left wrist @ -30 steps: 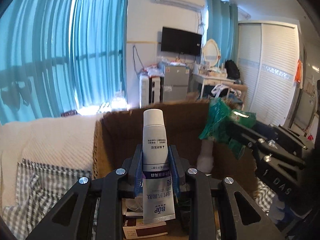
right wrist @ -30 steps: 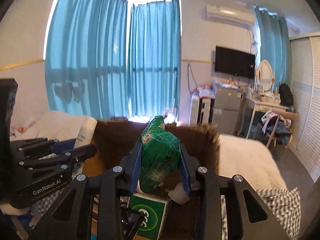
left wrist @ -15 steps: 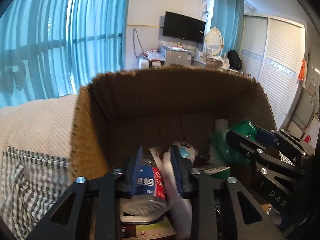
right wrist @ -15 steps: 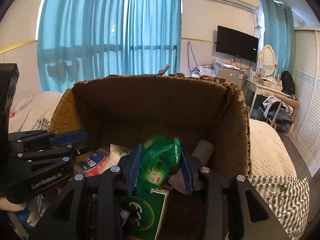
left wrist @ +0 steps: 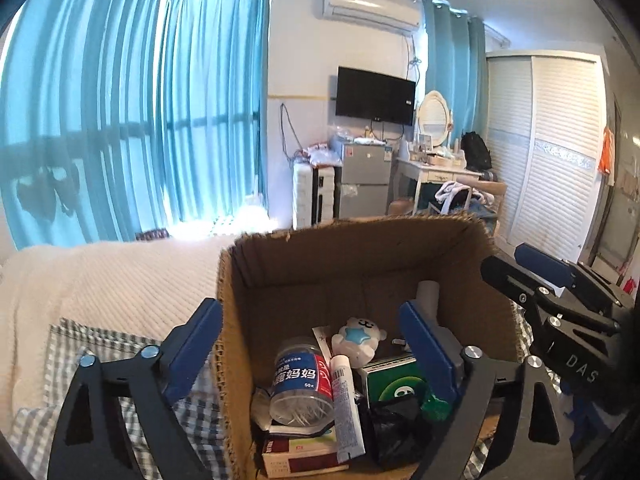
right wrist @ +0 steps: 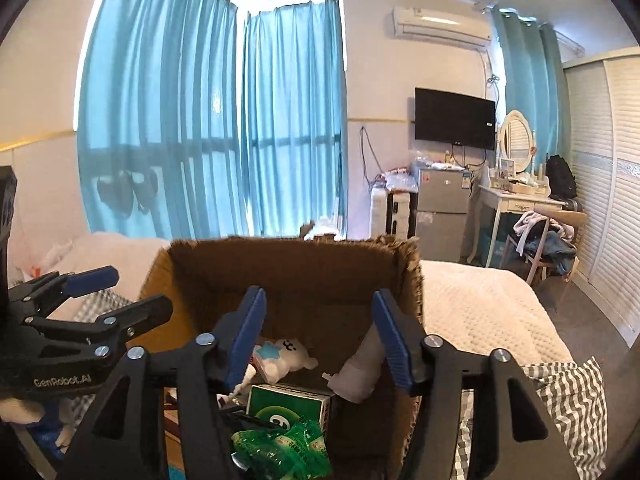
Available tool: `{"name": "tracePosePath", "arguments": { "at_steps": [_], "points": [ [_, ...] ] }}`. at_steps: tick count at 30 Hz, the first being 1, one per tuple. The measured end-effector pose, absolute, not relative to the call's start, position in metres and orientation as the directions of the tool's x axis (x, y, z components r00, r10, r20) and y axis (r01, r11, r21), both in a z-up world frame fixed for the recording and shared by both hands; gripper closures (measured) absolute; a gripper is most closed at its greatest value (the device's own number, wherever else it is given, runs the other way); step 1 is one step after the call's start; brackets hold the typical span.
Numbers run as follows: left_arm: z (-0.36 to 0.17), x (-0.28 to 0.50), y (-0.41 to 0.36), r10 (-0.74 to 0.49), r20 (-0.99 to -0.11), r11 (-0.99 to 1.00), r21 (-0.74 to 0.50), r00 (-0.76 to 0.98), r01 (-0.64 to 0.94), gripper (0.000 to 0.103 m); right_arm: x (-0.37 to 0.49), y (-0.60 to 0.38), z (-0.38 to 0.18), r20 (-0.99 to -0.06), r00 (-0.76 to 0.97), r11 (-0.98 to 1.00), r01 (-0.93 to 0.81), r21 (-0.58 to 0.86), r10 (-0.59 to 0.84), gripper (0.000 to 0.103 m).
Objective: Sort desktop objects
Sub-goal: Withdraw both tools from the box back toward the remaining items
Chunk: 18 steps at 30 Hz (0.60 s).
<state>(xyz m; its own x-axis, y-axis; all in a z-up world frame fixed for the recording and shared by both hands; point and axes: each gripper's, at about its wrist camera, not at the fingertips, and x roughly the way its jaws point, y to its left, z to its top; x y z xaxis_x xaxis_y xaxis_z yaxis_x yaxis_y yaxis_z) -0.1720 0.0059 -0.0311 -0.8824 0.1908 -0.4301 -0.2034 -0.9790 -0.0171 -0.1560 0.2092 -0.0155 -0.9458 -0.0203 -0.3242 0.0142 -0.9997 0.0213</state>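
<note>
My left gripper [left wrist: 312,340] and right gripper [right wrist: 318,330] hang over the cardboard box [left wrist: 360,264], jaws opening and empty, since the white tube [left wrist: 347,408] and green packet [right wrist: 282,454] already lie inside at six o'clock, though the box floor is buried from sight.

Bright window backlight — fisheye-warped edges
</note>
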Motion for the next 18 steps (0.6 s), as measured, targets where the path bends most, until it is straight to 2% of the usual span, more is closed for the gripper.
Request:
{"name": "tracePosePath", "arguments": {
  "at_steps": [3,10,12,18],
  "points": [
    [-0.019,-0.157,0.002,0.170,-0.396,-0.982,0.007,-0.902,-0.189,0.000,-0.143,0.210,-0.007,-0.303,-0.953,-0.999,0.014,0.039,-0.025,0.036],
    [0.000,-0.127,-0.012,0.120,-0.347,-0.991,0.015,-0.930,-0.134,0.000,-0.112,0.207,0.005,-0.257,-0.966,-0.999,0.009,0.052,-0.022,0.023],
    [0.001,-0.120,-0.015,0.100,-0.341,-0.993,0.024,-0.935,-0.115,0.000,-0.104,0.207,0.005,-0.253,-0.967,-0.998,0.008,0.054,-0.022,0.014],
    [0.004,-0.097,-0.029,0.053,-0.338,-0.997,0.029,-0.940,-0.066,0.000,-0.079,0.205,0.005,-0.245,-0.969,-0.997,0.022,0.068,-0.038,0.007]
  ]
}}
